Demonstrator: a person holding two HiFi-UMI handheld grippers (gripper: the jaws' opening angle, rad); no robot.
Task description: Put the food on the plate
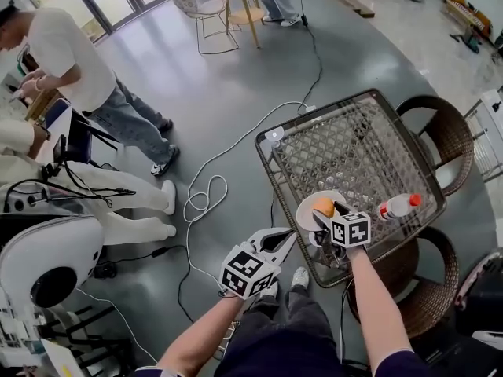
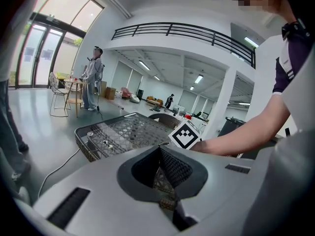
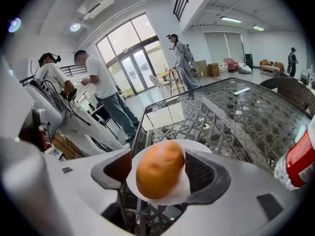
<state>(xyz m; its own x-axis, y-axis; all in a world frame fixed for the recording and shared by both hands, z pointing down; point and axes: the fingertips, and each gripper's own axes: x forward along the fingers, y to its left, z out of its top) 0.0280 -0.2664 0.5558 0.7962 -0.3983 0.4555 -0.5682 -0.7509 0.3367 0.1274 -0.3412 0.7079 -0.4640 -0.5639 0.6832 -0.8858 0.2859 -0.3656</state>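
Draw right gripper straight back and up, jaws wide apart and gripping nothing, without nudging the bread roll lying between them on the plate near the table edge. Leave left gripper aside, jaws closed, empty.

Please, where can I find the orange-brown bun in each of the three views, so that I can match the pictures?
Head view: the bun lies on the white plate, lower right of centre.
Left gripper view: it is not in it.
Right gripper view: the bun is low in the centre, on the white plate.
Shared landmark: the lattice table, which shows in all three views.
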